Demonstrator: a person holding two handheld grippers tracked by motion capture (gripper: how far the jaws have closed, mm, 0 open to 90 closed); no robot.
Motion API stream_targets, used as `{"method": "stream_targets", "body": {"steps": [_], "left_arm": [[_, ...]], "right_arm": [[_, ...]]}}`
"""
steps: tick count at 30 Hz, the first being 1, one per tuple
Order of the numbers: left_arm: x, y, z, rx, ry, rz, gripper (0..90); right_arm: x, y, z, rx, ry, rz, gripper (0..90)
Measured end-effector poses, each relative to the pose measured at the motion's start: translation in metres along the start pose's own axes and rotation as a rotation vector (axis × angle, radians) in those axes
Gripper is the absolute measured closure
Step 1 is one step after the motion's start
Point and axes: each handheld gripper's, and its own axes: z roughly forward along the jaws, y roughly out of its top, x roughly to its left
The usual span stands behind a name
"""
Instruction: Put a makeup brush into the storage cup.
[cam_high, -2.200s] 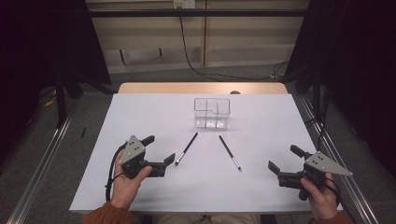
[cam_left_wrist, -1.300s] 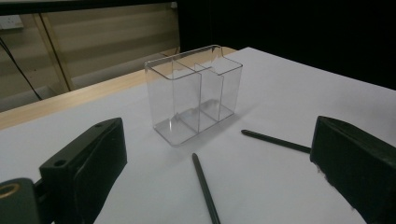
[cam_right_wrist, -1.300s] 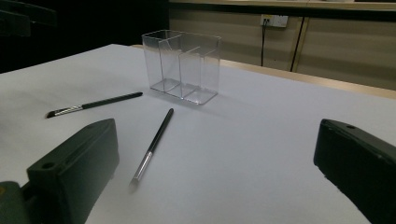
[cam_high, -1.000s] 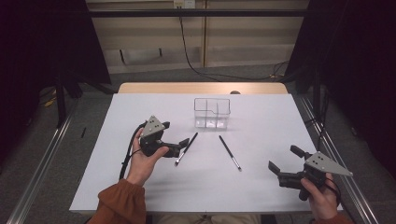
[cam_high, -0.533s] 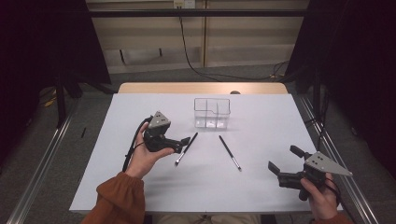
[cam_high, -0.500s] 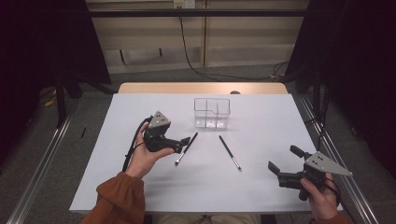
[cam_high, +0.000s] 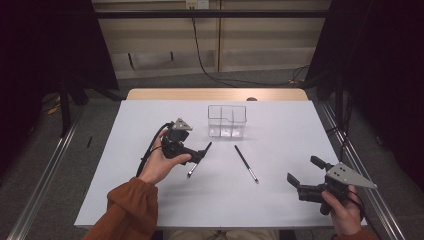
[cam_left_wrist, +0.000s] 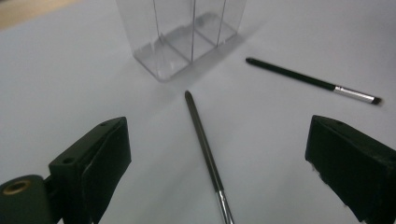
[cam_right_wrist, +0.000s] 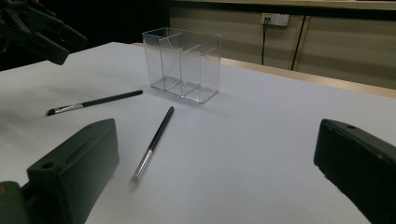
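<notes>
Two thin black makeup brushes lie on the white table. The left brush (cam_high: 199, 160) (cam_left_wrist: 206, 155) lies between the wide-apart jaws of my left gripper (cam_high: 199, 155) (cam_left_wrist: 219, 175), which hovers just over it. Those jaws have just been closing a little, and the pads are clear of the brush. The right brush (cam_high: 246, 163) (cam_left_wrist: 310, 81) (cam_right_wrist: 153, 142) lies alone in the middle. My right gripper (cam_high: 304, 171) (cam_right_wrist: 217, 175) is open and holds nothing near the table's front right corner. Behind the brushes stands a clear divided organiser (cam_high: 227, 120) (cam_left_wrist: 182, 32) (cam_right_wrist: 183, 64).
The white tabletop (cam_high: 280, 125) ends in a wooden strip at the far edge. Dark curtains hang on both sides, and a cable runs down the back wall. In the right gripper view the left gripper (cam_right_wrist: 39, 29) is at the upper left, above the left brush (cam_right_wrist: 93, 102).
My left hand has carried its gripper forward and to the right, from the table's front left to over the left brush. The right hand, both brushes and the organiser have stayed put.
</notes>
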Motion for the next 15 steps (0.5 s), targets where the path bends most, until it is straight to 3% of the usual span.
{"method": "stream_targets", "body": {"steps": [8,11,14,15], "left_arm": [[0.006,0.002,0.014,0.174,-0.012,-0.039,9.9],[0.004,0.005,0.016,0.189,-0.035,-0.076,10.3],[0.004,0.007,0.017,0.196,-0.026,-0.075,10.9],[0.005,0.008,0.020,0.229,-0.020,-0.074,9.3]], "right_arm": [[0.000,0.000,0.000,0.011,0.003,0.001,0.0],[0.000,-0.001,0.001,0.012,0.005,-0.002,0.0],[0.000,-0.001,0.001,0.013,0.006,0.000,0.0],[0.000,-0.001,0.001,0.013,0.007,-0.001,0.0]]}}
